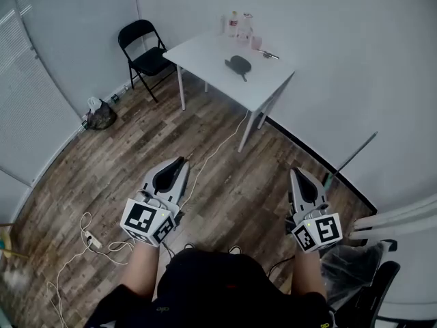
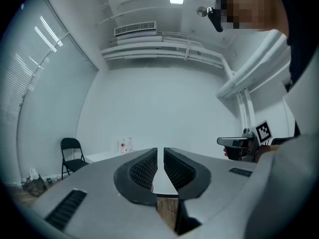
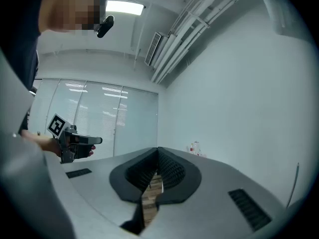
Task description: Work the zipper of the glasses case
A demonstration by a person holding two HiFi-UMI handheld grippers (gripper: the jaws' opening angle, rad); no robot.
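The glasses case (image 1: 238, 64) lies on the white table (image 1: 201, 55) across the room, well apart from both tools. The left tool (image 1: 179, 162) and right tool (image 1: 298, 173) hover over the wooden floor (image 1: 130, 159), each with jaws pressed together on nothing.

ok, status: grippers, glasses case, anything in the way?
Left gripper shut, empty; right gripper shut, empty. Glasses case lies on the white table across the room, untouched. White cable trails over the floor in between.
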